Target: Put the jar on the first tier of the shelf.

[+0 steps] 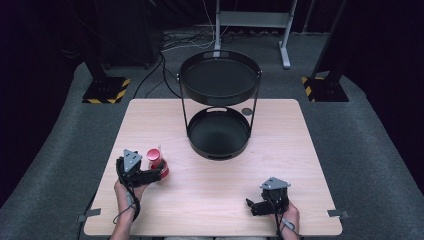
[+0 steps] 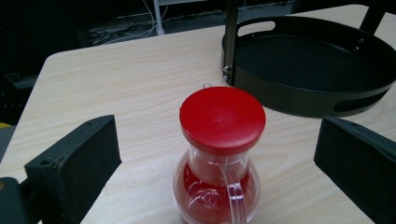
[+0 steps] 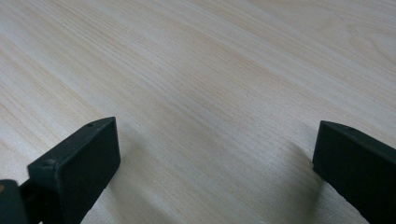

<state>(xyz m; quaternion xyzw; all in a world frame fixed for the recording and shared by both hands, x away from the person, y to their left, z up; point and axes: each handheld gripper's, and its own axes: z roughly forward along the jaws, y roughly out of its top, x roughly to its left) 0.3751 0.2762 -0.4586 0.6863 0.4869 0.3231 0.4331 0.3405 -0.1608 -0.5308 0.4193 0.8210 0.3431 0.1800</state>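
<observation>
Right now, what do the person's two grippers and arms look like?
Both the left gripper and the right gripper are black, each topped by a grey three-cornered plate, with two blocky black jaws. A dark cable trails along each forearm. The forearms are bare, with no sleeve visible.

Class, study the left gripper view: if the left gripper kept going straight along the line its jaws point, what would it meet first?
The left gripper would first meet the red-lidded jug, which stands between its open jaws. Beyond the jug lies the lower tray of the black two-tier stand, probably slightly off that line.
</observation>
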